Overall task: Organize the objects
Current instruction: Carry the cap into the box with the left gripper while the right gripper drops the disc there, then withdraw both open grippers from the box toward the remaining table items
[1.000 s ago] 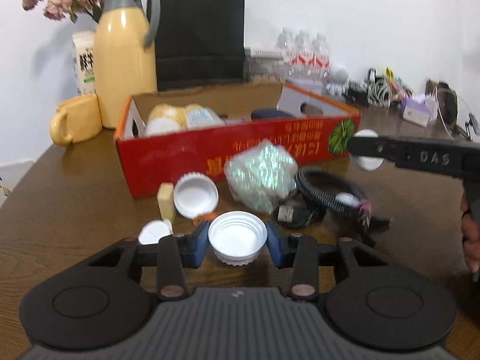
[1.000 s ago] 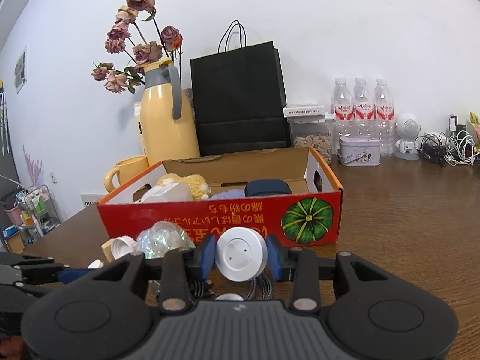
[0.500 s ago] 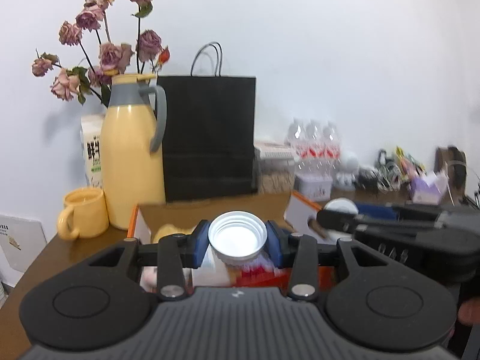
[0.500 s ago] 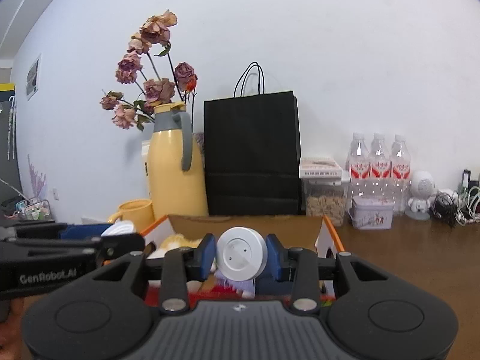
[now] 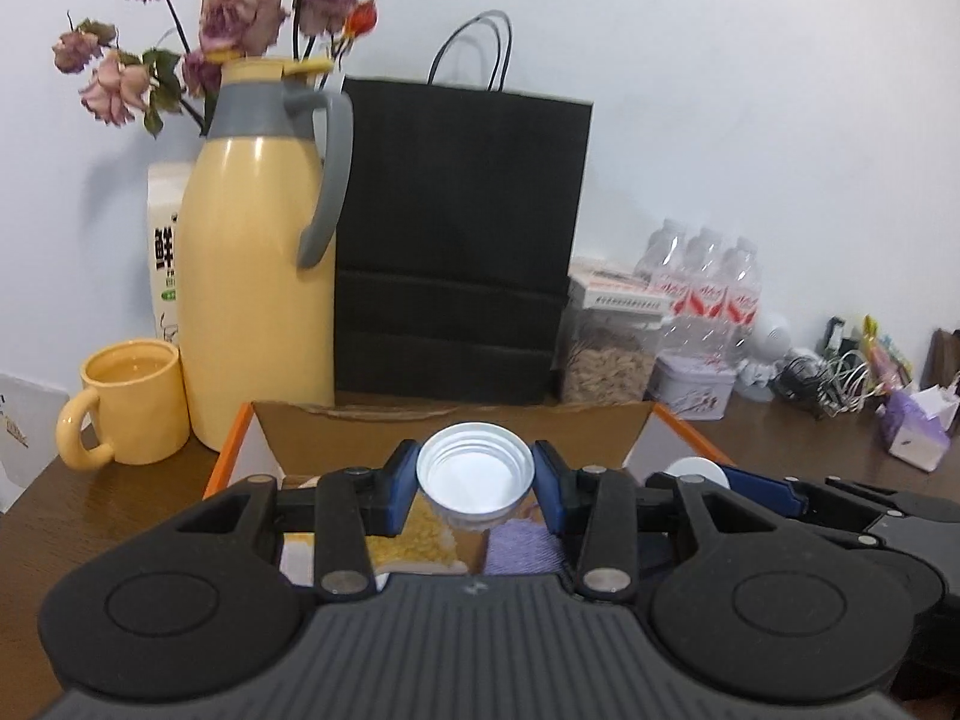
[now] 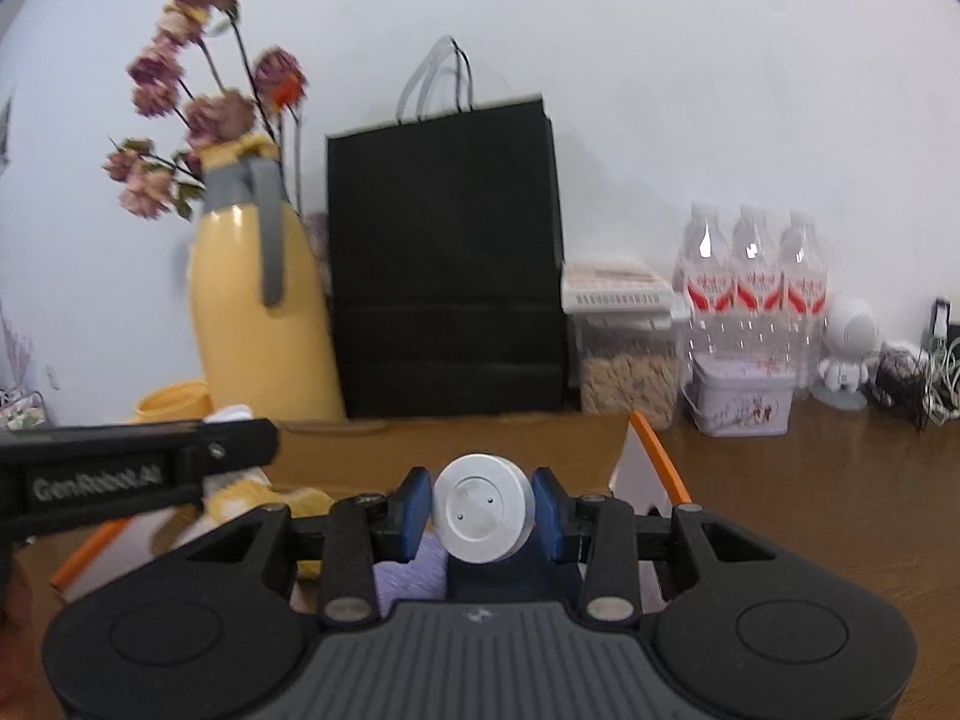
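Note:
My left gripper (image 5: 475, 480) is shut on a white threaded jar lid (image 5: 475, 473) and holds it over the open cardboard box (image 5: 360, 429). My right gripper (image 6: 483, 513) is shut on a white round disc (image 6: 483, 516) and holds it over the same box (image 6: 651, 456). Inside the box lie a yellow fuzzy item (image 5: 420, 537), a purple knit item (image 5: 522, 549) and a dark blue object (image 6: 510, 576). The right gripper also shows at the right of the left wrist view (image 5: 696, 471). The left gripper's arm shows at the left of the right wrist view (image 6: 138, 468).
Behind the box stand a yellow thermos (image 5: 258, 276) with dried roses, a yellow mug (image 5: 129, 402), a black paper bag (image 5: 456, 240), a snack jar (image 5: 606, 360), a tin (image 5: 693, 387) and three water bottles (image 5: 702, 294). Cables (image 5: 828, 375) and tissues (image 5: 918, 426) lie at the right.
Both grippers have risen from table level with their white objects and moved forward over the open box. The loose items in front of the box have dropped out of view.

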### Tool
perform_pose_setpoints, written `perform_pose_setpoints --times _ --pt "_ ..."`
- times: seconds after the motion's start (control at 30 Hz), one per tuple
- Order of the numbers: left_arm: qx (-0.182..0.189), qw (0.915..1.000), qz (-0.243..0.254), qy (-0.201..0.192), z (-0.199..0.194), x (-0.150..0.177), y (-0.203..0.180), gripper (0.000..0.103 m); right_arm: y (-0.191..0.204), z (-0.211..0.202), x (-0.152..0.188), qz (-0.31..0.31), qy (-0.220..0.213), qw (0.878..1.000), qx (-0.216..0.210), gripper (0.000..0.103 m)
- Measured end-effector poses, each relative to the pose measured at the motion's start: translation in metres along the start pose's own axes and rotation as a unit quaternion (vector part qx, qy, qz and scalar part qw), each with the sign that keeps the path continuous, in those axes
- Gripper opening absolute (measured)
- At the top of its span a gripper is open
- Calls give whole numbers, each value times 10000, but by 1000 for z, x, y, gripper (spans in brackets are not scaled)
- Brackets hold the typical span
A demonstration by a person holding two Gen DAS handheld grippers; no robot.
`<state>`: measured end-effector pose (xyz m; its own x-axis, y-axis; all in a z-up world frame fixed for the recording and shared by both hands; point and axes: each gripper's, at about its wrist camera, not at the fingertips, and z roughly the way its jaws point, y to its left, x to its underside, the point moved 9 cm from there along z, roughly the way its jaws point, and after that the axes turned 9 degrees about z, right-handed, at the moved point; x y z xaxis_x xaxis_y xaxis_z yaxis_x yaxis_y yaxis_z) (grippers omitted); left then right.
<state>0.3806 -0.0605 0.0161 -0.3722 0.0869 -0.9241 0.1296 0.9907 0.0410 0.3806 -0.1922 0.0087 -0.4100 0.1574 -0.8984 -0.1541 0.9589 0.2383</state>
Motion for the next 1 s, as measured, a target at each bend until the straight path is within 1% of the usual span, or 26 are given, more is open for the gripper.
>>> perform_pose_setpoints --times 0.1,0.2,0.23,0.27,0.3,0.33,0.37,0.4,0.47,0.57,0.77,0.87,1.0 --pt "-56 9999 -12 104 8 6 3 41 -8 12 10 44 202 9998 79 36" --pt "-87 9999 -22 138 10 10 6 41 -11 15 16 26 314 9995 94 36" --pt "-112 9999 -13 120 9 10 6 45 -11 14 17 12 337 9994 109 36" --pt "-134 9999 -14 87 8 10 7 59 -12 12 18 -6 315 9994 135 44" --pt "-181 9998 -35 43 6 9 9 72 -12 11 19 -17 311 9994 156 62" --pt "-242 9997 -47 -5 4 8 10 95 -13 10 19 -7 319 9993 171 72" --pt "-310 9995 -31 -76 2 7 11 102 -13 8 20 10 318 9993 183 90" --pt "-365 9992 12 -157 0 5 11 102 -14 7 20 8 296 9994 194 94" --pt "-402 9989 52 -244 -3 3 9 103 -14 3 20 -26 266 9994 196 95" --pt "-426 9986 19 -309 -4 2 10 103 -14 1 17 44 227 9996 178 102" --pt "-408 9985 -108 -354 -10 -2 12 103 -15 -4 12 102 187 9996 170 103" --pt "-370 9981 -146 -473 -21 -7 10 103 -14 -10 11 78 213 9996 165 103" --pt "-342 9977 -99 -572 -39 -14 7 103 -9 -27 8 -12 127 9998 125 103"
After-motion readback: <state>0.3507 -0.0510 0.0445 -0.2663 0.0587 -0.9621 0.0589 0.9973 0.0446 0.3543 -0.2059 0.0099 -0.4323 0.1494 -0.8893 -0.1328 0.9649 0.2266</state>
